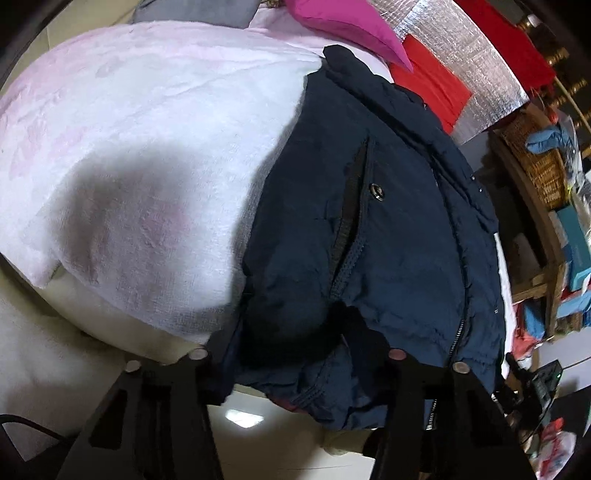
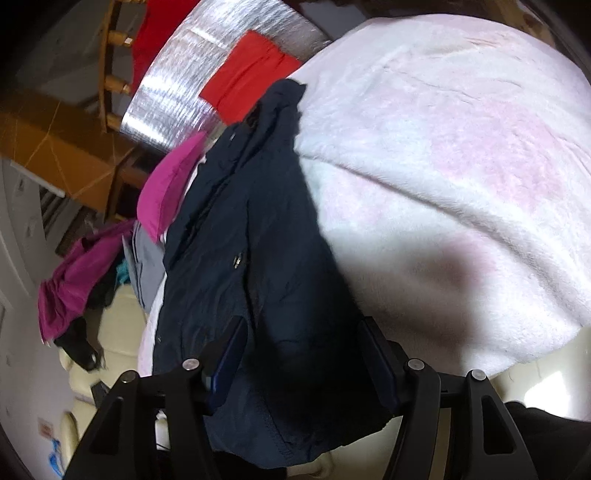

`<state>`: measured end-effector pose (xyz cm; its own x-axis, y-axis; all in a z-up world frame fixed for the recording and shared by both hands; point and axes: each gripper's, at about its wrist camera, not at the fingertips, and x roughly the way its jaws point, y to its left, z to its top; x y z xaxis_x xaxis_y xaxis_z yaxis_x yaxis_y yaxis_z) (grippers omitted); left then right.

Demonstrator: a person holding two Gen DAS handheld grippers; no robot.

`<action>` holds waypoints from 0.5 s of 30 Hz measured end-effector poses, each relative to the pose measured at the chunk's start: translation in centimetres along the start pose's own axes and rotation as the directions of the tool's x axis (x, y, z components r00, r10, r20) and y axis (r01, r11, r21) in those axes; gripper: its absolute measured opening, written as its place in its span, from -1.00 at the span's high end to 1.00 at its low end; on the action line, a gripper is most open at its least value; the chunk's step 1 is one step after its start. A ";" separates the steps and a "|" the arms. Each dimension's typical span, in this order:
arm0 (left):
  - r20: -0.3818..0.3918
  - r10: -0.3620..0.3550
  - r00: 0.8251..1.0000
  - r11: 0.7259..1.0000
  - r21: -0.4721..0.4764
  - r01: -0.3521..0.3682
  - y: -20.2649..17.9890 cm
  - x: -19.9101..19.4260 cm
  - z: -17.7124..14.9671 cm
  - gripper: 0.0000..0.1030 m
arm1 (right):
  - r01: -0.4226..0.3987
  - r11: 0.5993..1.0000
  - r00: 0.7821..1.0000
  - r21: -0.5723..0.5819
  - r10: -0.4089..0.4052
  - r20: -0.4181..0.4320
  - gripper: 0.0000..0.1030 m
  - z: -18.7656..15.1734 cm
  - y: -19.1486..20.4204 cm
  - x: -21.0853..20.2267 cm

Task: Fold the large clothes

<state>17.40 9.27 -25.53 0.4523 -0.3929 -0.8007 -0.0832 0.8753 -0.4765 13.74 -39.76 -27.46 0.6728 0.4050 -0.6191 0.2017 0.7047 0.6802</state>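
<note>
A dark navy padded jacket (image 1: 388,229) lies lengthwise on a white and pink fleece blanket (image 1: 147,140), zip and chest pocket facing up. Its hem hangs over the near edge. My left gripper (image 1: 291,332) is open, its fingers (image 1: 218,343) on either side of the jacket's hem. In the right wrist view the jacket (image 2: 258,240) runs away from me, collar at the far end. My right gripper (image 2: 299,339) is open, with the jacket's hem lying between its blue-padded fingers (image 2: 231,350). Neither jaw is pressed on the cloth.
A magenta garment (image 1: 340,22), red cloth (image 1: 432,81) and silver foil sheet (image 1: 480,66) lie beyond the collar. A wooden shelf (image 1: 535,221) with a wicker basket stands at the right. More magenta and grey clothes (image 2: 81,269) are heaped at the left on a cream sofa (image 2: 114,325).
</note>
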 end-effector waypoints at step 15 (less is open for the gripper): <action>0.002 -0.025 1.000 0.998 0.055 0.025 -1.1 0.6 0.1 0.28 | 0.175 0.932 0.984 -0.317 -0.171 0.039 0.10 -2.1 4.3 2.5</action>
<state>17.85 8.11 -25.46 0.4557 -0.4141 -0.7879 -0.0229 0.8794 -0.4755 14.81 -34.48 -26.91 0.6559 0.2554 -0.7104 0.0801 0.9121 0.4020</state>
